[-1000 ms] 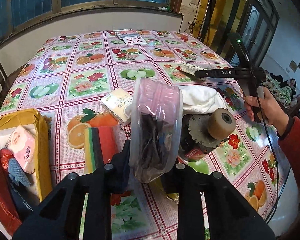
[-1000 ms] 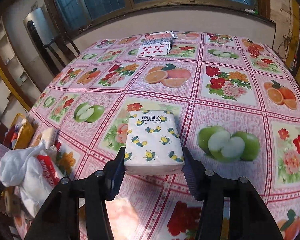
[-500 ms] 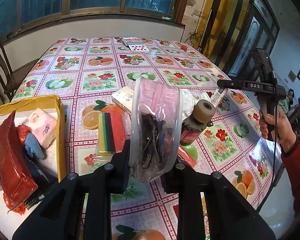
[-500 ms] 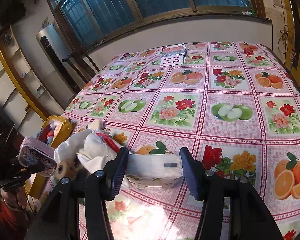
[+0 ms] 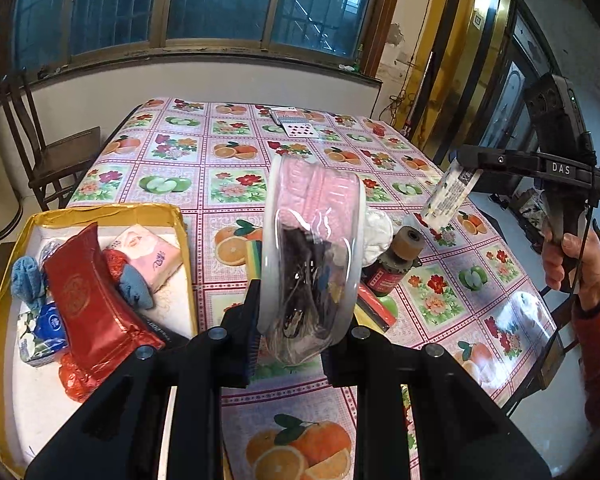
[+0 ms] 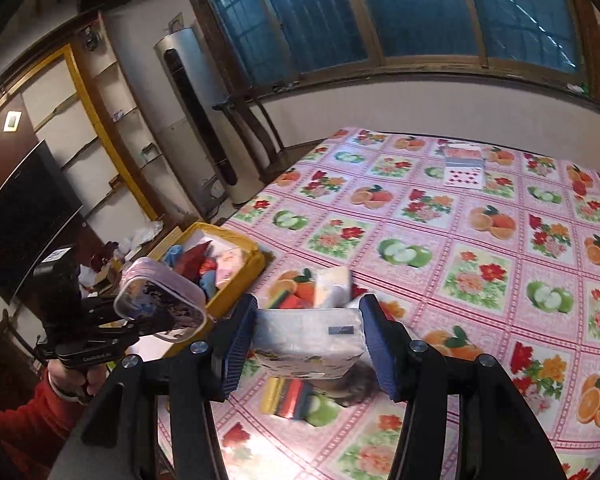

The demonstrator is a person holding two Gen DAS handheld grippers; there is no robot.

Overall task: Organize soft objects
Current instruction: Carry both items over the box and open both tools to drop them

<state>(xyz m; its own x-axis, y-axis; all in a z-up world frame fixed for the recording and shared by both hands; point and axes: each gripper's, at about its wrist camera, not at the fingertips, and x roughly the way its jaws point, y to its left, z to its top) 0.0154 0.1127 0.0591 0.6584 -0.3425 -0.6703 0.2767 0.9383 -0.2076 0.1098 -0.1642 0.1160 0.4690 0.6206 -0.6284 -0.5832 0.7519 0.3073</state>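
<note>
Both grippers loaded: left gripper (image 5: 288,344) clamped on a clear pink-zippered pouch (image 5: 312,264), right gripper (image 6: 308,340) squeezing a tissue pack (image 6: 310,336).

Drop spot looks like the yellow box (image 5: 4,288) at lower left of the left wrist view, already holding a red pouch (image 5: 84,300), a pink tissue pack (image 5: 148,256) and blue cloths. I'd take the pouch in first, lowering it into the bare white patch at the bottom of the box before letting go. Bring the tissue pack, held up at the right edge of that view, over after, so the two grippers don't bump above the flowery tablecloth (image 5: 228,152). Both are squishy, so don't over-squeeze.
</note>
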